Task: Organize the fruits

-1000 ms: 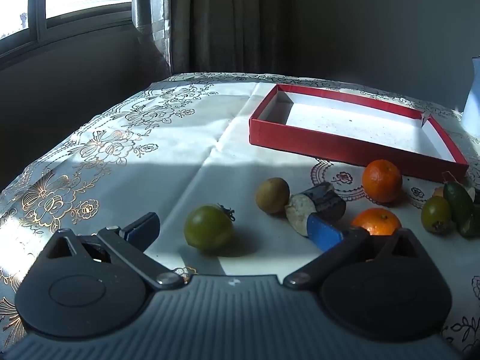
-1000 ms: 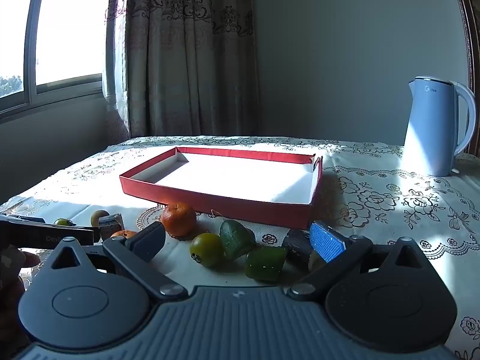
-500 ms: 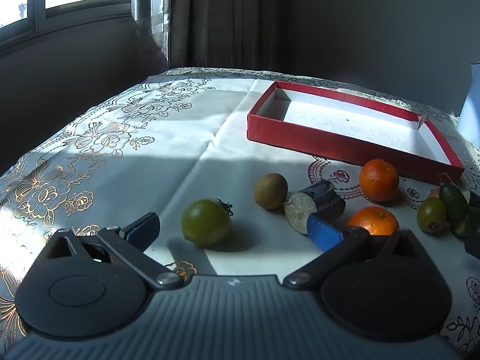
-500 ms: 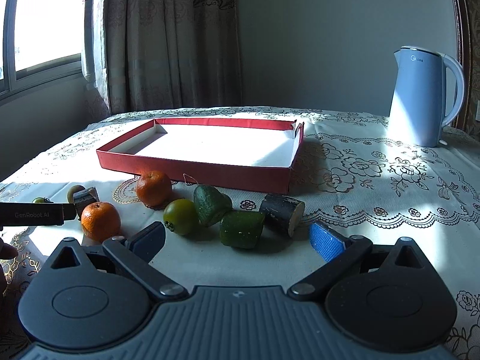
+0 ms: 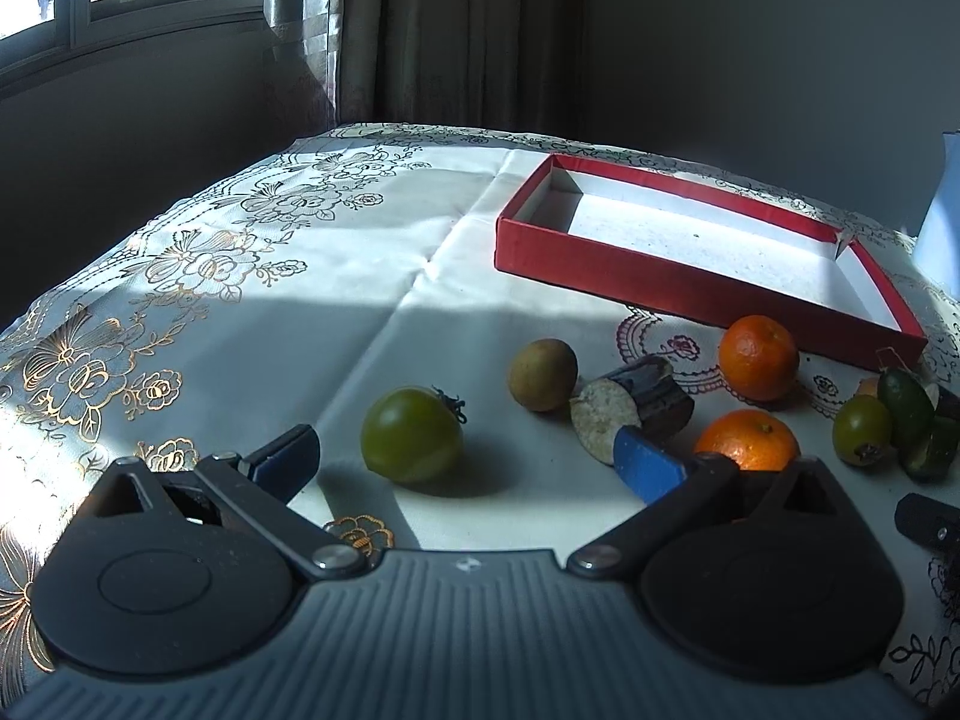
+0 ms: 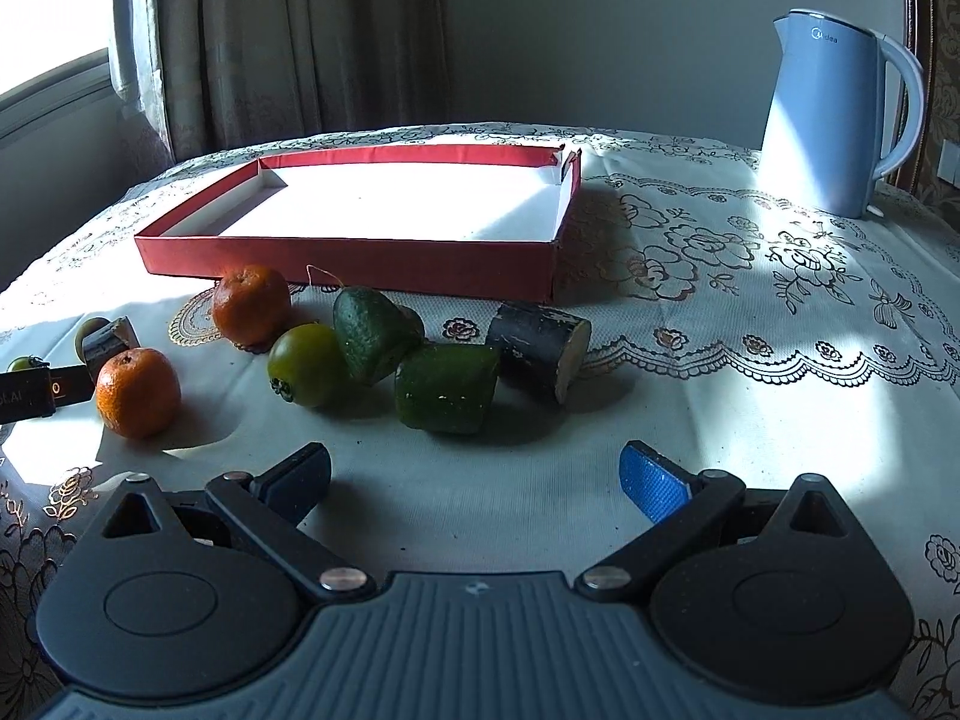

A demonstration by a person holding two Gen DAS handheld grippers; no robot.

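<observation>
the desk (image 6: 750, 324) wears a matt woven cloth with shiny gilt flower print. the red tray (image 6: 360, 264) looks like matt cardboard, white paper inside. the kettle (image 6: 828, 120) is smooth, softly glossy plastic. the oranges (image 6: 138, 393) have dimpled, slightly shiny peel; the green tomato (image 5: 412, 435) is smooth and glossy. the right gripper (image 6: 474, 480) is ribbed matt black plastic with metal rivets and rough blue pads (image 6: 651, 480).

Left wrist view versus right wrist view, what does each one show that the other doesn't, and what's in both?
Only the left wrist view shows the green tomato up close, right between the open left gripper fingers. Only the right wrist view shows the whole blue kettle and the open right gripper. Both show the empty red tray, the two oranges and the floral tablecloth.
</observation>
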